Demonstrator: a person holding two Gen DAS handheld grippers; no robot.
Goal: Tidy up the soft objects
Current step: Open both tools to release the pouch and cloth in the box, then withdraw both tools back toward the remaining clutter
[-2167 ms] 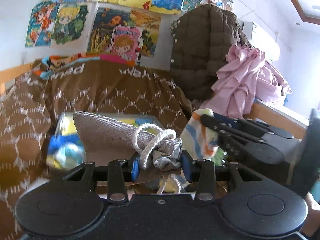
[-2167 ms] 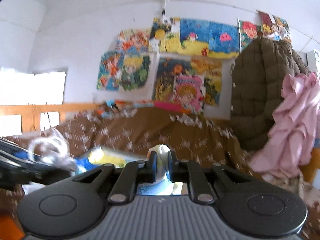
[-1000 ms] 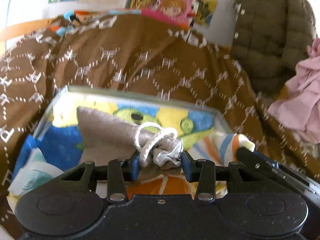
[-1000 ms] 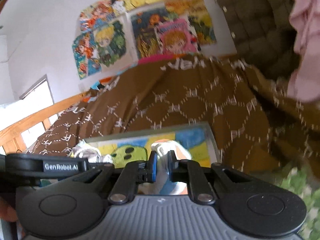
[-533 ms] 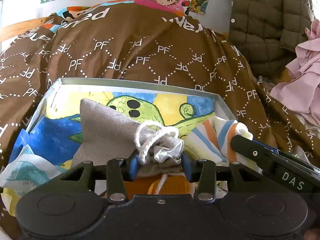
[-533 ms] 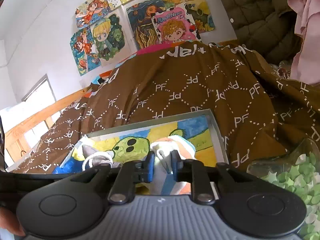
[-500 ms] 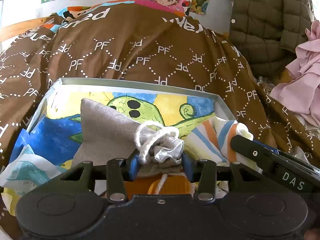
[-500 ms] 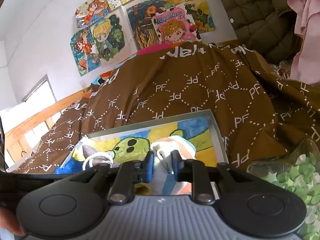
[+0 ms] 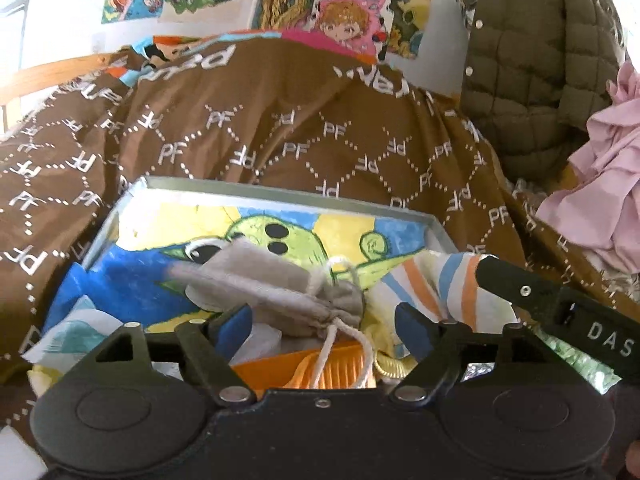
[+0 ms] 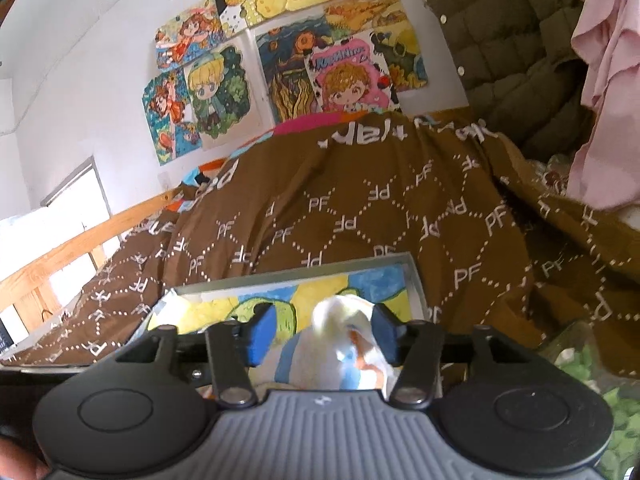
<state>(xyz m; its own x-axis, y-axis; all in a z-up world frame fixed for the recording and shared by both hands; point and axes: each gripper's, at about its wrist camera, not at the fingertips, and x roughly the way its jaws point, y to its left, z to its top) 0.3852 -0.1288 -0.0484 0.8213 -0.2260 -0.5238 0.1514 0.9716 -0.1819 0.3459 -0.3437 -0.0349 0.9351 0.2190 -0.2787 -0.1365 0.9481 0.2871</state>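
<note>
A grey drawstring pouch (image 9: 272, 280) lies in a shallow box (image 9: 280, 192) lined with a cartoon picture. My left gripper (image 9: 322, 328) hangs just behind the pouch. Its jaws are opening, and its blue pads (image 9: 232, 328) stand clear of the pouch's tied neck on both sides. A striped white, orange and blue cloth (image 9: 432, 288) rests at the box's right end. In the right wrist view this cloth (image 10: 344, 328) sits loose between the opening jaws of my right gripper (image 10: 323, 336). The right gripper's black finger (image 9: 560, 312) crosses the left wrist view at the right.
The box sits on a brown patterned blanket (image 9: 280, 128) on a bed with a wooden rail (image 10: 60, 256). An olive puffer jacket (image 9: 540, 60) and a pink garment (image 9: 600, 184) hang at the right. A clear bag of green stars (image 10: 592, 368) lies beside the box. An orange item (image 9: 340, 368) lies under the pouch's cord.
Both grippers have spread their jaws. The pouch has dropped out of the left pads into the box, and the striped cloth has come free of the right pads.
</note>
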